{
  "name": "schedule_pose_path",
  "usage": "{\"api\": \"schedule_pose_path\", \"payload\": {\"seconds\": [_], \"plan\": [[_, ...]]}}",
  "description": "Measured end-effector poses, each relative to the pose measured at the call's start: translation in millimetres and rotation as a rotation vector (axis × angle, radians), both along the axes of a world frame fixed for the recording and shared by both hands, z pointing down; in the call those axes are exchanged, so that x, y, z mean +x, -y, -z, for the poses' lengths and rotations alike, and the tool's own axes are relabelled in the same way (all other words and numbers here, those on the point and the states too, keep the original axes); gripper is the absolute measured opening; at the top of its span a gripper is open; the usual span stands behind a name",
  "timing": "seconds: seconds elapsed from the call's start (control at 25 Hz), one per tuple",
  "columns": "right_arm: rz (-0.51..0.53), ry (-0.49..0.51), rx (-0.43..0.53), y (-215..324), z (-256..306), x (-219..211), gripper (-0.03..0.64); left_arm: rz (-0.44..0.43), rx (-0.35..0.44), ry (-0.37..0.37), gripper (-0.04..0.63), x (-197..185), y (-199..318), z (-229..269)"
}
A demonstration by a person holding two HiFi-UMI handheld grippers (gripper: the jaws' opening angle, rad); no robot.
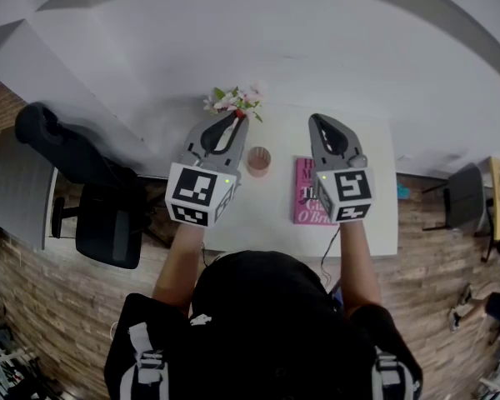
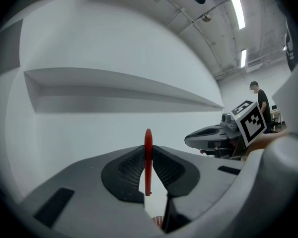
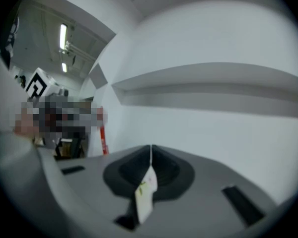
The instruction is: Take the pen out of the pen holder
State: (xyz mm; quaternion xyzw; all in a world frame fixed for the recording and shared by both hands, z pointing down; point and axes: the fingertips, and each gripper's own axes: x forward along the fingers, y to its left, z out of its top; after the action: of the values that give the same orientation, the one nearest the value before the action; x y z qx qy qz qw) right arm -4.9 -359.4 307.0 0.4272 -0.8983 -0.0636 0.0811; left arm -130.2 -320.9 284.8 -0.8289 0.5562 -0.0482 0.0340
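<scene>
1. The left gripper [image 1: 236, 117] is up above the table [image 1: 258, 227], jaws clenched on the red pen [image 2: 148, 162], which stands upright between the pads.
2. That pen is clear of the pen holder [image 1: 259, 161]; the pinkish cup sits on the table between the two grippers.
3. The right gripper [image 3: 150, 157] has its jaws pressed together, with a small white slip [image 3: 145, 192] pinched in the seam.
4. A pink book [image 1: 308, 198] lies under the right gripper, and flowers [image 1: 233, 100] stand at the far edge.

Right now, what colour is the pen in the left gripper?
Slim red pen; clearest in left gripper view.
</scene>
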Motion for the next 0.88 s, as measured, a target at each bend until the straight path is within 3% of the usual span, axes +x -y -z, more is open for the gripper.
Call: {"api": "schedule_pose_path", "payload": {"seconds": [0.88], "plan": [[0.005, 0.0, -0.012, 2.6, -3.9, -4.9, 0.034, 0.007, -0.02, -0.027, 0.06, -5.3, 2.9, -10.6]]}}
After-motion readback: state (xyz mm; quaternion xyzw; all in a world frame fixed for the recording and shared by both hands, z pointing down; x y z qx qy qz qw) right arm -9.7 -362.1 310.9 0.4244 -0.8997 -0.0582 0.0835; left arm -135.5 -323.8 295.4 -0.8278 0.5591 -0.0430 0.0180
